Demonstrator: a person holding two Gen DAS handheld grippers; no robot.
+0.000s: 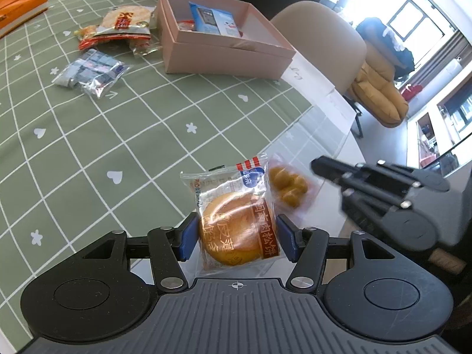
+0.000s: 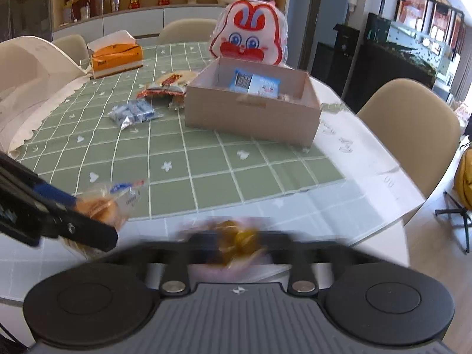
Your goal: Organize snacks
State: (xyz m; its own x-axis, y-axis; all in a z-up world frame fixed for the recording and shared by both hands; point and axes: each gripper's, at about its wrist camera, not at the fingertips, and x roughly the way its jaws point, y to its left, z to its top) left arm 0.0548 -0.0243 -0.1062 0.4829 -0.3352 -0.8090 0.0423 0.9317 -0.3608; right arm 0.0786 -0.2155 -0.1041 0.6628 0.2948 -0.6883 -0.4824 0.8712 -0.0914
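The left gripper [image 1: 237, 236] holds a wrapped pork-floss cake [image 1: 233, 224] between narrow jaws at lower centre, above the desk [image 1: 118, 135] edge. The right gripper [image 2: 236, 243] is blurred; its jaws seem closed on a pink packet of yellow pastries [image 2: 239, 237]. The open pink box [image 1: 224, 50] lies ahead toward the upper centre, the cake's long axis pointing roughly that way.
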